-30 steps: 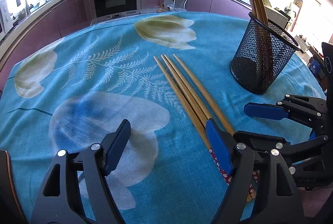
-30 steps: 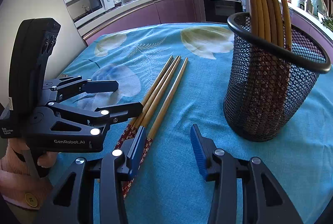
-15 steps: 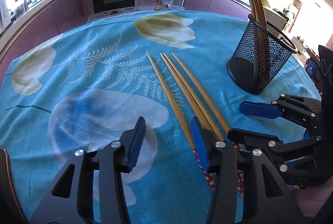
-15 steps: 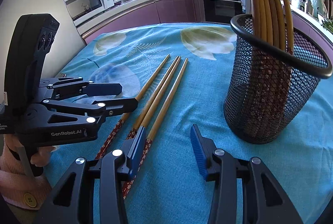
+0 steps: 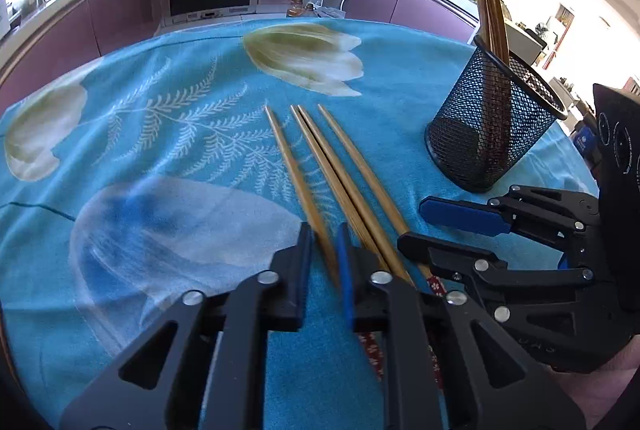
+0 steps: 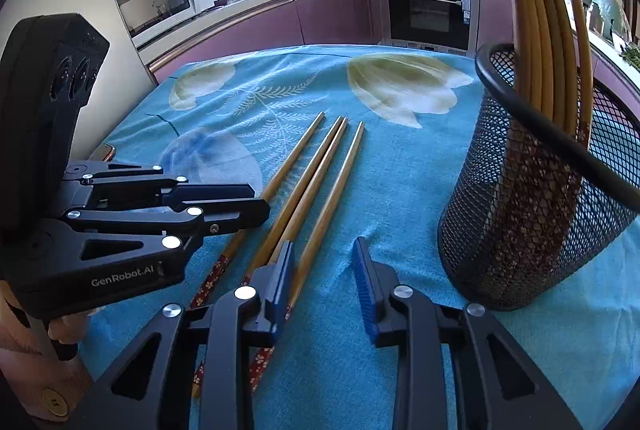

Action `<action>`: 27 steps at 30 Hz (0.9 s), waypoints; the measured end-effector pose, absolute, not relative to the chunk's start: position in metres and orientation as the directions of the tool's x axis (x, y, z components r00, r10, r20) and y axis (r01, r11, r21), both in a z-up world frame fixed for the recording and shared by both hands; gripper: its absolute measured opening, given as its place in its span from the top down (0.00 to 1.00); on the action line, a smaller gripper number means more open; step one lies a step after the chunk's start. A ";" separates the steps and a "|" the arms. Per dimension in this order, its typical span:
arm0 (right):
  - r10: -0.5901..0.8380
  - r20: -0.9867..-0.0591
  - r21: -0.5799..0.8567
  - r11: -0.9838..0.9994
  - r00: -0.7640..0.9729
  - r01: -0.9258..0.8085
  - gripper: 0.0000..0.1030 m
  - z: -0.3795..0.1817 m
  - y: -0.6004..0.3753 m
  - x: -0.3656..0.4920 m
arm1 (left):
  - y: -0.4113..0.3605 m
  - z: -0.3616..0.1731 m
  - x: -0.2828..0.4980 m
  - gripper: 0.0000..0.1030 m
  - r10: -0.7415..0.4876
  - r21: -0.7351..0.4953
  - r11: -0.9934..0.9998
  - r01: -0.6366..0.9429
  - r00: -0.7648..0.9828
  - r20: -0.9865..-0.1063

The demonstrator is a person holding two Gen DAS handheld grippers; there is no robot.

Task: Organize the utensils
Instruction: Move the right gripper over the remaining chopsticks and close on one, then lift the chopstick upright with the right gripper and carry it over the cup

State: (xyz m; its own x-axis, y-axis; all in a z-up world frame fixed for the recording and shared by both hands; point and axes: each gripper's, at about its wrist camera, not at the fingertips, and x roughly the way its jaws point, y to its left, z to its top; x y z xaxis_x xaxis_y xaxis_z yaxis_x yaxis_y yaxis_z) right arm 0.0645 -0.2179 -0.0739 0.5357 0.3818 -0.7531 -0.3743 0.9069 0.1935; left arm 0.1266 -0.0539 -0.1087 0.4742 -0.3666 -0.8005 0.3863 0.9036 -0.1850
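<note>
Left claw (image 5: 322, 256) clamped on the leftmost chopstick (image 5: 294, 170). Right claw (image 6: 322, 284) closing, rightmost chopstick (image 6: 332, 198) between its pads, not yet gripped. Mesh holder (image 6: 532, 214) far right.

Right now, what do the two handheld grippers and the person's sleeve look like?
Both are matte black plastic linkages with silver rivets and blue ribbed pads on the fingers. The left gripper carries white "GenRobot.AI" lettering and a boxy black upper housing with round ports. A pink sleeve with a tan button shows at its handle.
</note>
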 end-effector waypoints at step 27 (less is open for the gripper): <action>0.462 -0.733 0.300 0.878 0.500 -0.372 0.93 -0.072 -0.231 0.053 | -0.047 -0.110 0.103 0.92 -0.393 -0.208 0.894 0.397 0.472 -0.789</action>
